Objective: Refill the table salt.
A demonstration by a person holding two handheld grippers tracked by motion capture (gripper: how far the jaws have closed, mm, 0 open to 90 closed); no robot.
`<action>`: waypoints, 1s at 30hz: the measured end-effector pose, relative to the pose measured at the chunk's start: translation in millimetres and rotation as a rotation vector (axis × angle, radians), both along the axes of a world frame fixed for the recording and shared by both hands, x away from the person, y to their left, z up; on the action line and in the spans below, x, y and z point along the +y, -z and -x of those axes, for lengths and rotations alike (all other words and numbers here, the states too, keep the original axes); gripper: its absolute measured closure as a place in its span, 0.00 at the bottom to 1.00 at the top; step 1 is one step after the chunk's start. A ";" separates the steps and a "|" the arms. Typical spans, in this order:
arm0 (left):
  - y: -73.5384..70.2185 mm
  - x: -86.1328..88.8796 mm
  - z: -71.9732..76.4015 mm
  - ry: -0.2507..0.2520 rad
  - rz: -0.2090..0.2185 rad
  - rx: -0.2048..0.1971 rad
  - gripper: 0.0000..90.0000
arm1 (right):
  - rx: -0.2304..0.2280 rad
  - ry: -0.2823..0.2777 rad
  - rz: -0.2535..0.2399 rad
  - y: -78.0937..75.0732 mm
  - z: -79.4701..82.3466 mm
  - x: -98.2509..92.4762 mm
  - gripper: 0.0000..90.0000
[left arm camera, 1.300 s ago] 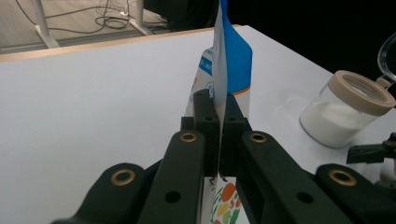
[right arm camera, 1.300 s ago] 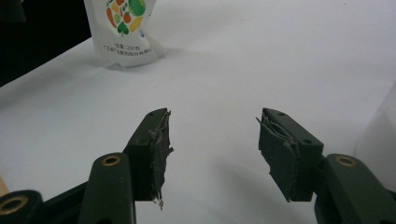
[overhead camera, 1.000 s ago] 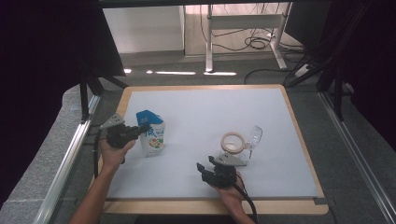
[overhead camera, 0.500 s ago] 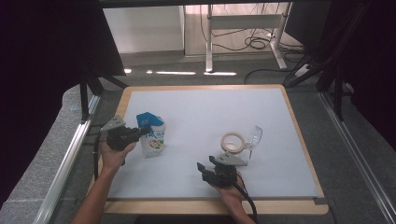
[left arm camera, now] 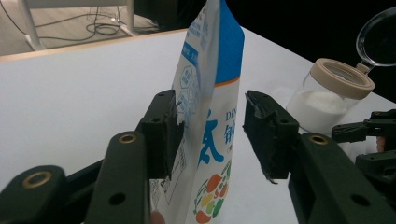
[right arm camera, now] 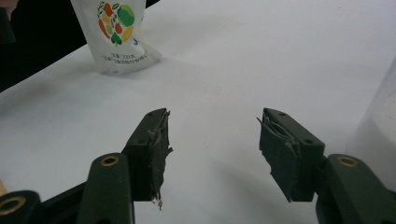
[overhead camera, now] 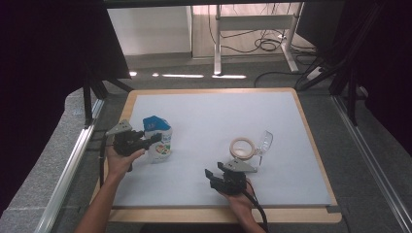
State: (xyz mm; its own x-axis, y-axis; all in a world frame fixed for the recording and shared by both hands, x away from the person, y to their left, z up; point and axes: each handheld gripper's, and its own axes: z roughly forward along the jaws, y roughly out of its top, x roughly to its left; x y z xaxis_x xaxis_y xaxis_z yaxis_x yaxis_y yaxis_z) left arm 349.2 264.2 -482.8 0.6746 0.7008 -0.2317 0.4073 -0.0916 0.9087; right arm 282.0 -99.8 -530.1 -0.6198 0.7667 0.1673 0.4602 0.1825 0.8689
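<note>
Left gripper [left arm camera: 210, 135]: jaws just opened, pouch [left arm camera: 205, 116] between, right pad clear
Right gripper [right arm camera: 212, 149]: open, empty
Jar [right arm camera: 378, 130]: cut off at frame edge

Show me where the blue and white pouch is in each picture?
High view: the pouch stands at the table's left, beside the left tool.
Left gripper view: centre, upright between that tool's jaws, which have just been opening; the right pad stands off it.
Right gripper view: its bottom part, top left.
Shared landmark: the white tabletop; the pouch's fruit print helps too.
</note>
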 end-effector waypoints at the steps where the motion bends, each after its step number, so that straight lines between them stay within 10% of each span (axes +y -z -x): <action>1: 0.8 -0.2 -0.7 -0.001 -0.004 0.001 0.58 | 0.000 0.000 0.000 -0.1 0.1 0.0 0.48; 10: 5.9 -1.0 -12.3 0.018 -0.004 0.037 0.53 | -0.001 0.001 0.000 -0.4 -0.1 -0.6 0.48; 30: 25.9 7.5 10.5 -0.033 -0.034 0.116 0.43 | -0.001 -0.008 0.003 -1.1 -1.6 -2.1 0.48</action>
State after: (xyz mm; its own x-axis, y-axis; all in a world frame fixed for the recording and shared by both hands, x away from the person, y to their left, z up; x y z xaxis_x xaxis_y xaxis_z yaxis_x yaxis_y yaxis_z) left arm 338.6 271.8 -508.6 0.6212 0.7311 -0.2822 0.5127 -0.1068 0.8519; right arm 283.6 -101.9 -529.0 -0.6262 0.7622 0.1641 0.4577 0.1890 0.8688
